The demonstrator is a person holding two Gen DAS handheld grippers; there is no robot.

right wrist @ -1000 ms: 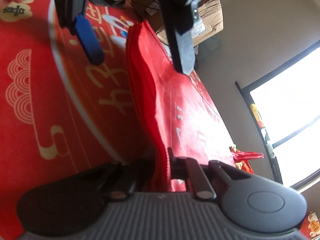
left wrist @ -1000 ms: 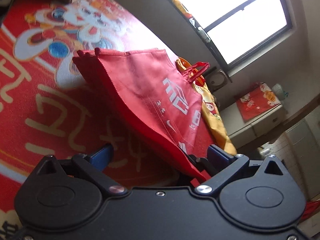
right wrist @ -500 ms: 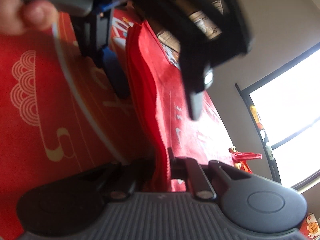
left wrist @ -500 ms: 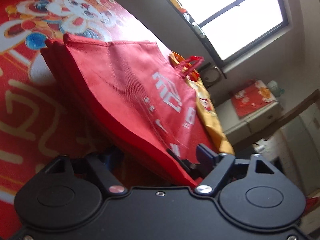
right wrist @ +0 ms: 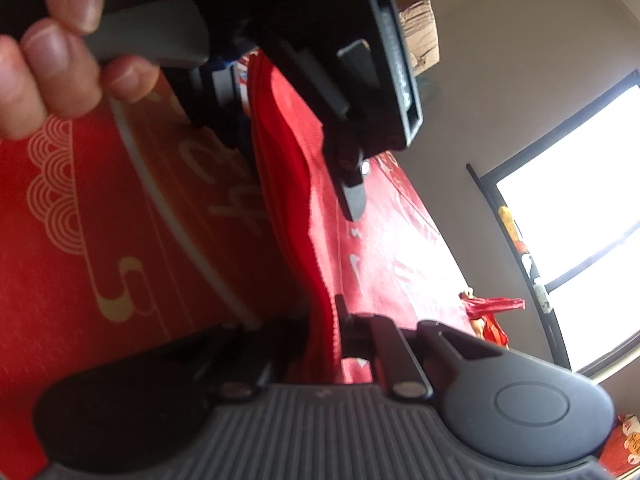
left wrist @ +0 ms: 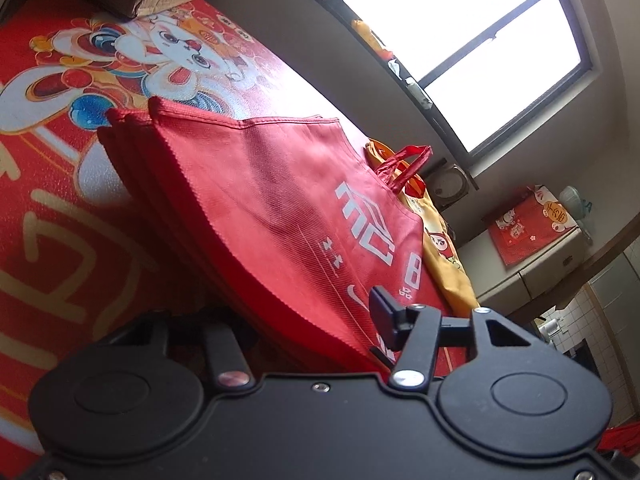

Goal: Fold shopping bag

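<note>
- Right claw is clenched on the near edge of the red bag; we see the stacked cloth layers pinched between its fingers in the right wrist view.
- Left claw is closing around the same long edge further along; cloth sits between its fingers, but the pads do not look pressed home yet, so we log it as not gripping.
- Bag lies flattened on the red printed mat, raised along the held edge, handle at the far end over a yellow bag.
- Risk: left claw catches only the top layers. Cause: the edge is a fanned stack of pleats, and lower ones may slip out.
- Risk: the fold goes crooked. Cause: two grips at uneven depth on the edge.
- Risk: the handle drags the yellow bag along. Cause: it rests on it.
- Risk: the two claws collide. Cause: they work close together on one edge, as the right wrist view shows.
</note>
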